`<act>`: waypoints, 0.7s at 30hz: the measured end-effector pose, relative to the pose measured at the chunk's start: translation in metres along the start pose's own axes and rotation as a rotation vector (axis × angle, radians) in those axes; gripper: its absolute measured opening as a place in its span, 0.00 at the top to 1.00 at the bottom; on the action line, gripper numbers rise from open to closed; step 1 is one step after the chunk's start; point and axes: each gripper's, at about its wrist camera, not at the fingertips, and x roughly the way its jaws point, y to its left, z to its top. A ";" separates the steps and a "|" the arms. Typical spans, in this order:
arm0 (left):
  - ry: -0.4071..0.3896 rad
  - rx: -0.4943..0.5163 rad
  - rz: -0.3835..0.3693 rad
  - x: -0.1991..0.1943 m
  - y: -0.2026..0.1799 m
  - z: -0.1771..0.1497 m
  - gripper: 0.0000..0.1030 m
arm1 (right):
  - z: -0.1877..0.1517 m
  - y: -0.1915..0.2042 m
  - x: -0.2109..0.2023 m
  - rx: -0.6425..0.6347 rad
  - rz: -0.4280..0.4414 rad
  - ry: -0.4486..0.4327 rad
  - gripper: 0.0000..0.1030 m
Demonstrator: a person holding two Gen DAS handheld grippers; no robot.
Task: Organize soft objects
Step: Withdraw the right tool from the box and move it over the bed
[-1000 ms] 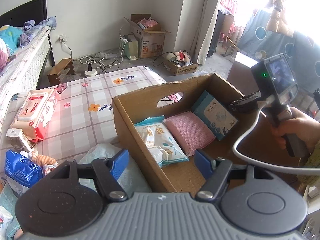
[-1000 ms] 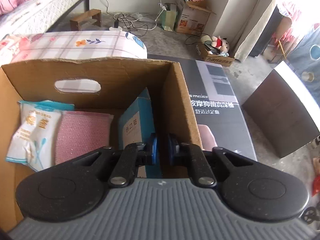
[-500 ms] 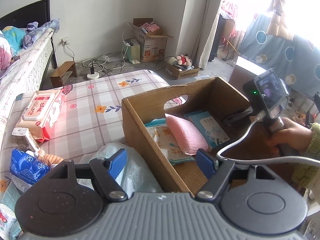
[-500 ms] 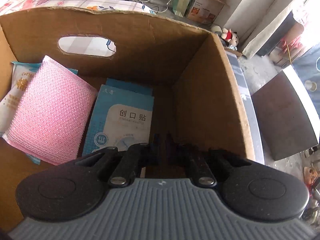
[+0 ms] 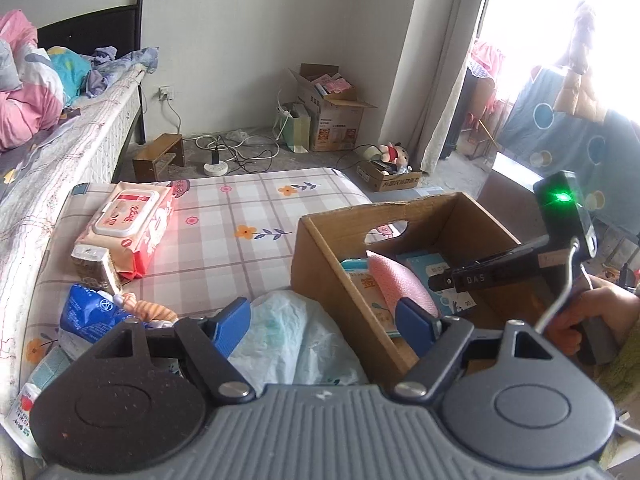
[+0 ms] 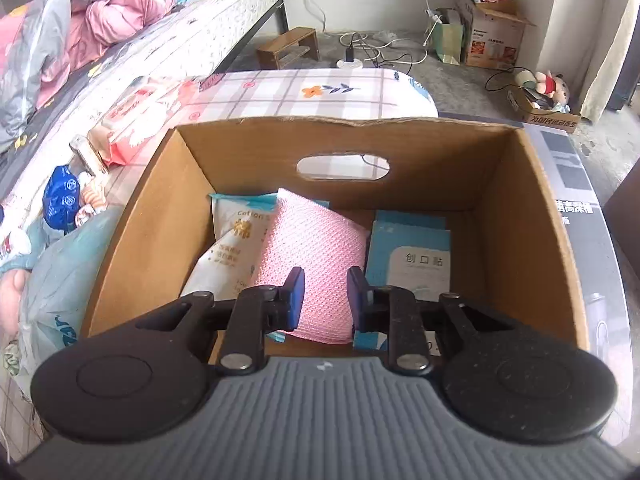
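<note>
Inside cardboard box (image 6: 516, 216): cotton-swab pack (image 6: 228, 248), pink sponge (image 6: 316, 264), plaster box (image 6: 416, 256), side by side. Right tool (image 6: 325, 300) part-spread, empty, above sponge. Left tool (image 5: 326, 322) wide apart, nearer plastic bag (image 5: 296, 332) just ahead on bed.

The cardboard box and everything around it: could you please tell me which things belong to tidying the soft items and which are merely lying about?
Part of the job:
cardboard box
pink sponge cloth
cotton swab pack
blue plaster box
wet wipes pack
blue packet
plastic bag

Lying about:
wooden stool
power strip
plush doll
</note>
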 end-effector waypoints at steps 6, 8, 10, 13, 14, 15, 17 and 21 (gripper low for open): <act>0.007 -0.015 0.019 -0.005 0.015 -0.004 0.22 | 0.004 -0.046 0.051 0.344 0.143 0.098 0.78; 0.005 -0.023 0.017 -0.004 0.019 -0.003 0.22 | 0.000 -0.057 0.061 0.421 0.174 0.126 0.73; 0.004 -0.029 0.013 -0.004 0.021 -0.004 0.22 | -0.003 -0.062 0.061 0.446 0.173 0.126 0.70; 0.006 -0.033 0.001 -0.002 0.021 -0.004 0.22 | -0.003 -0.063 0.060 0.427 0.096 0.125 0.70; 0.007 -0.032 -0.003 -0.002 0.020 -0.005 0.22 | -0.004 -0.065 0.063 0.420 0.059 0.128 0.70; 0.007 -0.029 -0.006 -0.001 0.019 -0.005 0.22 | -0.006 -0.069 0.066 0.426 0.048 0.129 0.70; 0.010 -0.022 -0.006 0.000 0.018 -0.006 0.22 | -0.009 -0.072 0.064 0.455 0.066 0.127 0.71; 0.016 -0.020 -0.001 0.000 0.020 -0.007 0.22 | -0.005 -0.059 0.043 0.423 0.101 0.059 0.69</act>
